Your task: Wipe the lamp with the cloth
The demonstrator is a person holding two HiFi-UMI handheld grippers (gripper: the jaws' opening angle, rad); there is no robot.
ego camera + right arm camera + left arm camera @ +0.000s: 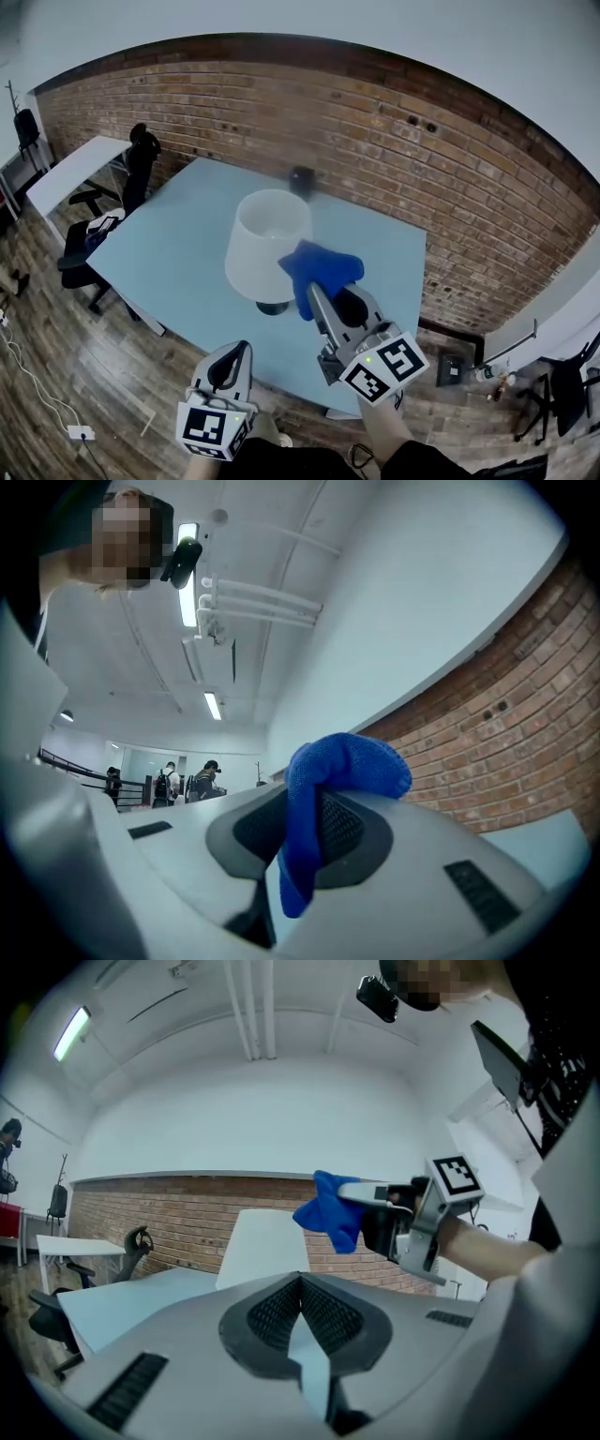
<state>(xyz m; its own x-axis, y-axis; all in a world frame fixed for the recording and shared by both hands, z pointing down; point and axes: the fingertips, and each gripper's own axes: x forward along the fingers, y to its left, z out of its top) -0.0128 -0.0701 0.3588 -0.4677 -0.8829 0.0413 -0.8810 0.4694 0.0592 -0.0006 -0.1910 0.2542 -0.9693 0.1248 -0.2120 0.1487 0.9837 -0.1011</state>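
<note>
Cloth [321, 266] hovering by the lamp [270, 246] shade, wiping not yet showing
Left gripper [240, 354] is idling, jaws pressed together on nothing, the lamp standing ahead and right of it; right gripper [317, 296] is clamping the blue cloth, bunching over its tips with the shade just beside them on the left. No stroke seems made yet, so the whole wipe is likely remaining. Contact between cloth and shade is proving hard to make out, the base hiding mostly under the shade
</note>
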